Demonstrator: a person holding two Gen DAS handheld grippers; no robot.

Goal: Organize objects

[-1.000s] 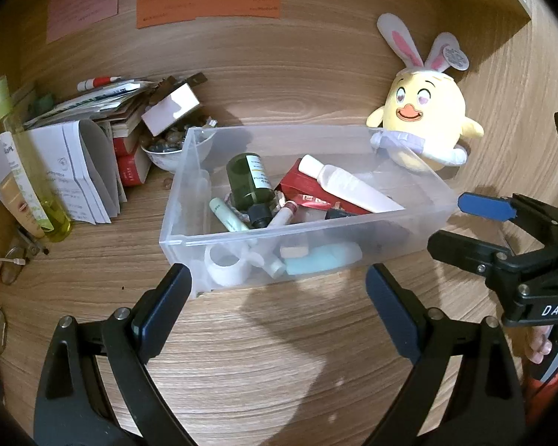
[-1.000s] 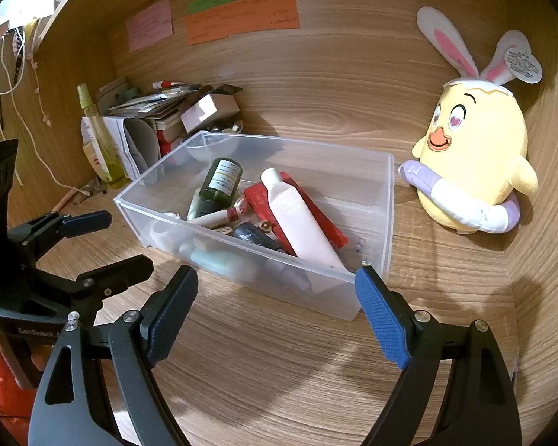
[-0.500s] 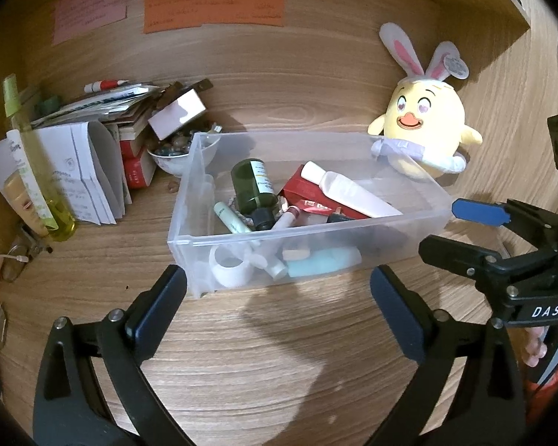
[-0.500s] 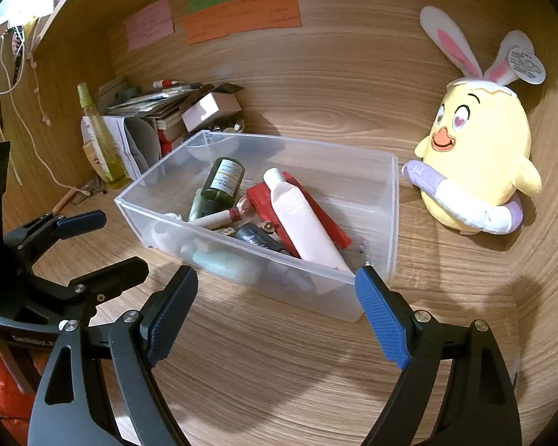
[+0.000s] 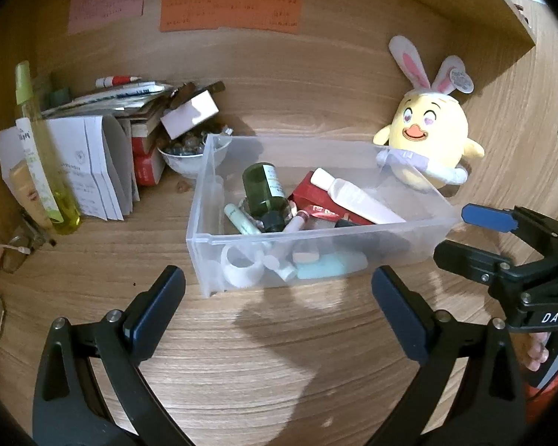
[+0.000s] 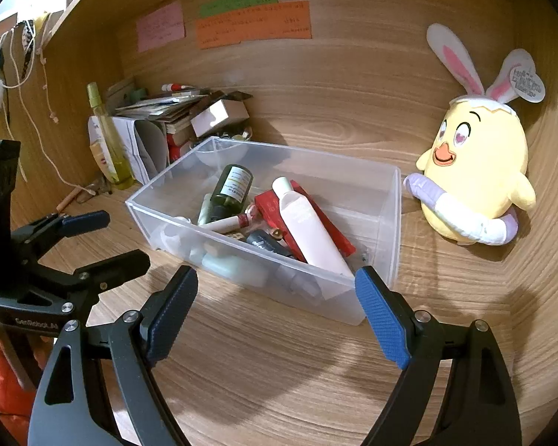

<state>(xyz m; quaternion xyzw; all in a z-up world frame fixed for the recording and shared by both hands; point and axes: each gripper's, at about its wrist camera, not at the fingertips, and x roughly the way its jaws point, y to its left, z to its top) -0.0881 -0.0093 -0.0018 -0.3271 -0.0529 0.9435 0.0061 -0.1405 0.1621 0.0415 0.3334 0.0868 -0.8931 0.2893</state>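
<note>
Both claws hover over the wooden worktop (image 5: 264, 353), pointed down at the clear plastic bin (image 5: 409, 238). Left claw (image 5: 279, 308): jaws spread wide, nothing between them. Right claw (image 6: 275, 308): jaws apart, nothing held.

The bin sits just ahead of both claws, its near wall close to the fingertips. Inside, jumbled: a dark green bottle (image 6: 231, 189) lying on its side, a white tube (image 6: 308, 228) resting on a red box (image 6: 327, 228), a pale green stick (image 5: 241, 219), a teal item (image 5: 327, 265) against the near wall. A yellow plush chick (image 6: 476, 174) stands beyond the right claw's right finger, just beside the bin's far right corner.

Judged risks:
- Items overlap; a reach for the tube may drag the red box along or roll the bottle.
- The bin looks light, so a fingertip catching its rim could slide or tip it.
- The two claws are close together and could collide if both enter the bin.
</note>
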